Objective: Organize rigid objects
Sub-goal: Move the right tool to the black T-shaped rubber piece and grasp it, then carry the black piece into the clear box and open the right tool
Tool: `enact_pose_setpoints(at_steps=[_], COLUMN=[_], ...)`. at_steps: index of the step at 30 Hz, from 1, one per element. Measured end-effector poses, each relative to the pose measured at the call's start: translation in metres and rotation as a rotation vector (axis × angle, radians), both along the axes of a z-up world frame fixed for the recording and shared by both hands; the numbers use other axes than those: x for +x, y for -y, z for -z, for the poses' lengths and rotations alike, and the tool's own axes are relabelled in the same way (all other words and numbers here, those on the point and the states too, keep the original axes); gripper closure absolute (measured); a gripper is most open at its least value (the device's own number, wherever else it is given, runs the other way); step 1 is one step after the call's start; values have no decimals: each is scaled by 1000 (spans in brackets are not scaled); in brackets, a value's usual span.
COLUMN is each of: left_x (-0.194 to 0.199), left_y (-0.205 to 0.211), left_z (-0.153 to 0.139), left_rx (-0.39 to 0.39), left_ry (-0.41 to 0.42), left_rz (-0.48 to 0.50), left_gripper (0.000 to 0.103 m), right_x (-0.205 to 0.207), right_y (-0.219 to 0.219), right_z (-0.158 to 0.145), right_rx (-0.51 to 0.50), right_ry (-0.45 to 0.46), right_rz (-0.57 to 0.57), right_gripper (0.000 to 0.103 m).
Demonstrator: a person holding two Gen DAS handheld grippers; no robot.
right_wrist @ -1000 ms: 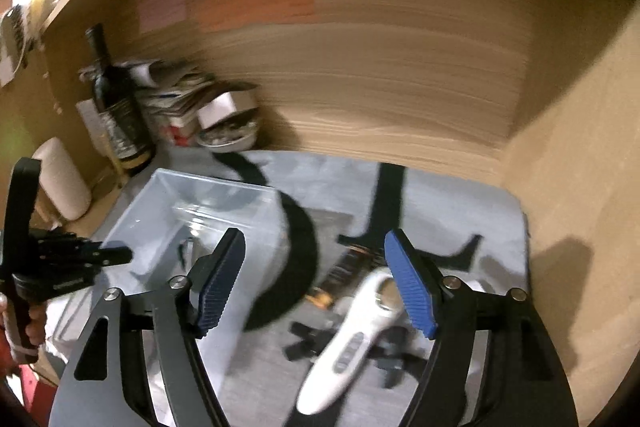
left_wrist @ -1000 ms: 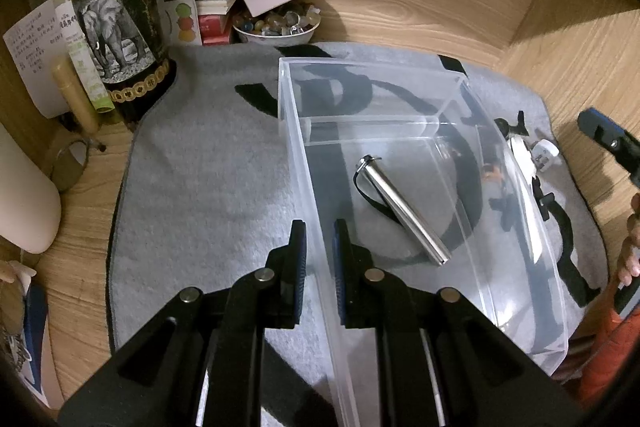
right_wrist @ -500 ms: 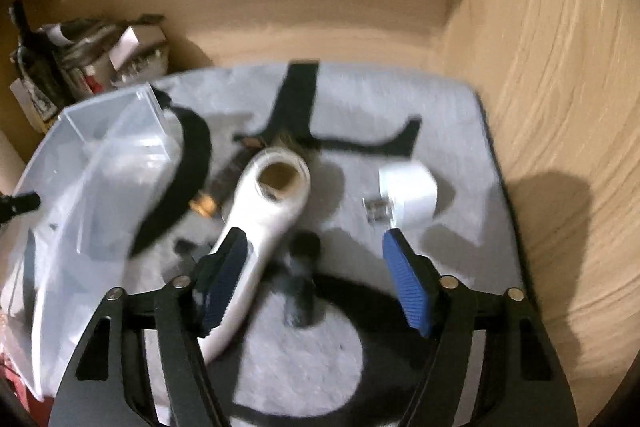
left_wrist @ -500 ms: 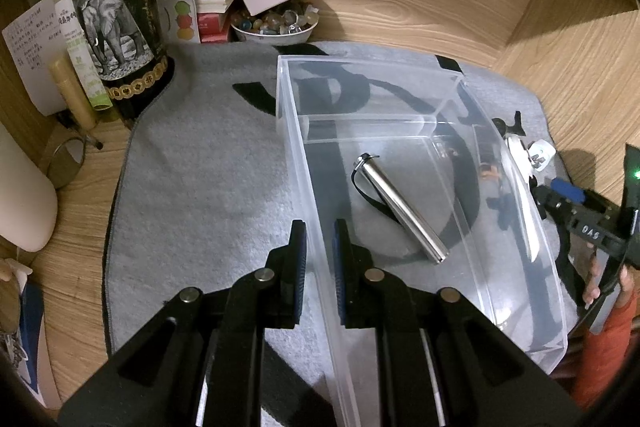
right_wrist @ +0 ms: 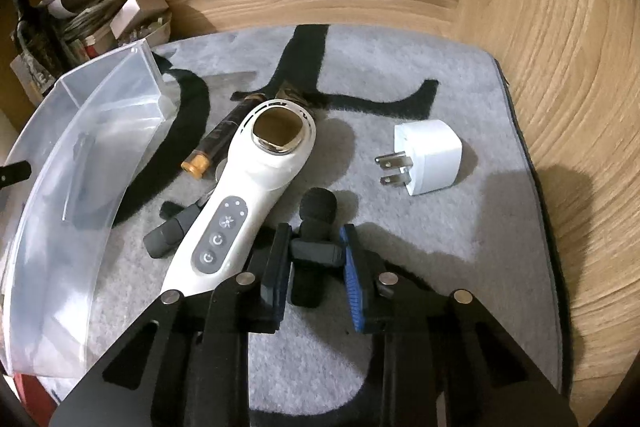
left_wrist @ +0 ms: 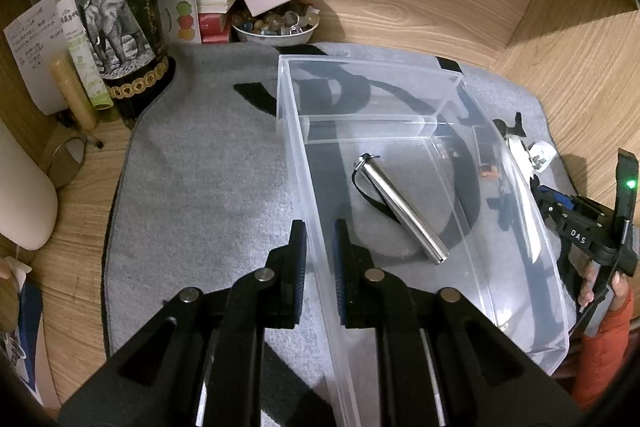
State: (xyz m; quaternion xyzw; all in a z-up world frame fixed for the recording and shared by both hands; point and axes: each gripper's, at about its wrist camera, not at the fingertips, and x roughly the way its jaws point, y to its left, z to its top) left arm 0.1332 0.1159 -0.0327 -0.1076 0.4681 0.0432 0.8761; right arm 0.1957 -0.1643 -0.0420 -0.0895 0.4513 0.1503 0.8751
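Observation:
My left gripper is shut on the near left wall of a clear plastic bin. A silver metal cylinder with a black loop lies inside the bin. On the grey mat right of the bin, my right gripper is low, its jaws closing around a small black microphone with a foam head; the pads touch its body. A white handheld device lies just left of it, and a white plug adapter to the right. A dark tube with an orange cap and a grey clip piece lie beside the device.
A dark bottle with an elephant label, stacked papers and a bowl of stones crowd the back left. Wooden walls close in behind and on the right. A hand with an orange sleeve holds the right tool.
My right gripper has come down toward the mat, from above the white device to the black microphone, and its jaws have narrowed around it. The left gripper and bin have stayed still.

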Motion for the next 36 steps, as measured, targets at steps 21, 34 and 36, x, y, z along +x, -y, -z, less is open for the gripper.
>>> enact_pose_setpoints(at_steps=[21,34,36], left_x=[0,0,0], left_y=[0,0,0], left_z=[0,0,0], left_rx=[1,2,2], left_ry=[2,3,3], left_rz=[0,2,2], left_gripper=[91,91,91], right_x=[-15,-26,-28], right_y=[-50,-118,-131], right_z=[-74,-96,-95], right_rx=[50,113,115], right_ry=[191,236,232], right_rz=[-119,-284,-312], right_gripper=[81,81,81])
